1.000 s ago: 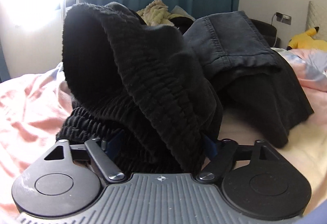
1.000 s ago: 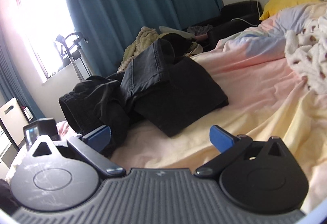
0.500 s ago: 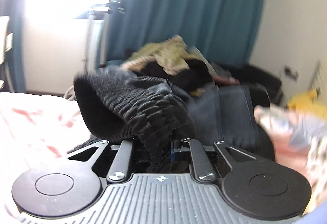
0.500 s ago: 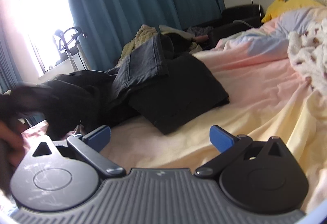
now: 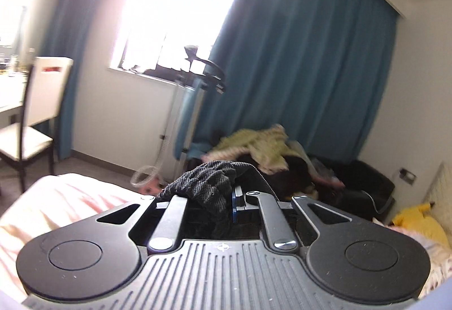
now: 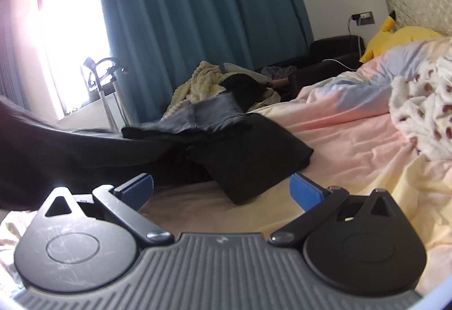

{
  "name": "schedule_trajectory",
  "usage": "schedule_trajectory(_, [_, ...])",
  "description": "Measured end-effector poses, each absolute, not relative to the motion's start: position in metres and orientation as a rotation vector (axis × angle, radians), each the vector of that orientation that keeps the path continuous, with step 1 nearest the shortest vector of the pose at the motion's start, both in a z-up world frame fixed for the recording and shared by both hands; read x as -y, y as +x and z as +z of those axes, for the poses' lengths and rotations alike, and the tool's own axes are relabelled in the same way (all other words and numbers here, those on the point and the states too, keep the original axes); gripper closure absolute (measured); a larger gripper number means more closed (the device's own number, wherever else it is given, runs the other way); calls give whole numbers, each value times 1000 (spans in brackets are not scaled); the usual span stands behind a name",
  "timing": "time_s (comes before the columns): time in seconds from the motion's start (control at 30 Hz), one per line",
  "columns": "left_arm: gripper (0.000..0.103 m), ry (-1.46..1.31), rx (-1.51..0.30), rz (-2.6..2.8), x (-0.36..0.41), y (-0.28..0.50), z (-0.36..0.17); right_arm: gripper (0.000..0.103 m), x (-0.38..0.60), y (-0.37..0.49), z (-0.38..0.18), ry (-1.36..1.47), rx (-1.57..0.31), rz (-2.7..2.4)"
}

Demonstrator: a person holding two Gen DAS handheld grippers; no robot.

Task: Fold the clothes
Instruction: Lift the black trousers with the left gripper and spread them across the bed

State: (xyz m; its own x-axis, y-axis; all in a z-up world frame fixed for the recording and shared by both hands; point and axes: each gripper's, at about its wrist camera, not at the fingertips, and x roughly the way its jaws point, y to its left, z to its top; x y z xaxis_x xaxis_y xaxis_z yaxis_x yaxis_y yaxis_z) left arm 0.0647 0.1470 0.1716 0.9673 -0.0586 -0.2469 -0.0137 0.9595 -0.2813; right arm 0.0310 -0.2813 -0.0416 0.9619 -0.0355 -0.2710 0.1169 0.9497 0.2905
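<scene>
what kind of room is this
Most likely a bedroom. A bed with pink and yellow bedding fills the right wrist view, clothes are heaped beside teal curtains at a window, and a yellow plush toy lies by the headboard.

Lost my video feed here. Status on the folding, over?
Left hand-held gripper shut on black knit garment, lifted. Right hand-held gripper open, empty, over the bed. Dark clothes pile ahead of it, unfolded. Nothing in the way.

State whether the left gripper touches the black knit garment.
Touching. The left wrist view shows the left gripper shut on the black knit garment, cloth pinched between its fingers.
</scene>
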Motion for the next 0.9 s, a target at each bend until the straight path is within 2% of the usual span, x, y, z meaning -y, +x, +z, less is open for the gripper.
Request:
schedule_trajectory(0.17, [91,-270,-264,72,-230,21,171,0,283,16,-33,329,-251,-75])
schedule_trajectory(0.33, [89,-258,-440,105,-294,11,96,0,275,9,-27,307,-247,-42])
schedule_trajectory(0.47, [87,-273,-472,127,-314,-3,47,0,266,15,-31,287,-291,-17])
schedule_trajectory(0.57, [77,-284,-455,133,-323,-18,30,0,261,15,-31,272,-310,0])
schedule_trajectory(0.6, [67,-278,-458,137,-323,-22,29,0,259,15,-31,269,-312,4])
schedule_trajectory(0.63, [51,-265,-467,141,-321,-25,31,0,258,15,-31,267,-313,8])
schedule_trajectory(0.7, [32,-226,-486,143,-314,-31,35,0,255,15,-31,261,-317,15])
schedule_trajectory(0.8, [18,-166,-484,109,-303,-51,43,0,250,15,-31,254,-322,27])
schedule_trajectory(0.9, [14,-104,-460,117,-288,-71,52,0,246,15,-31,246,-327,38])
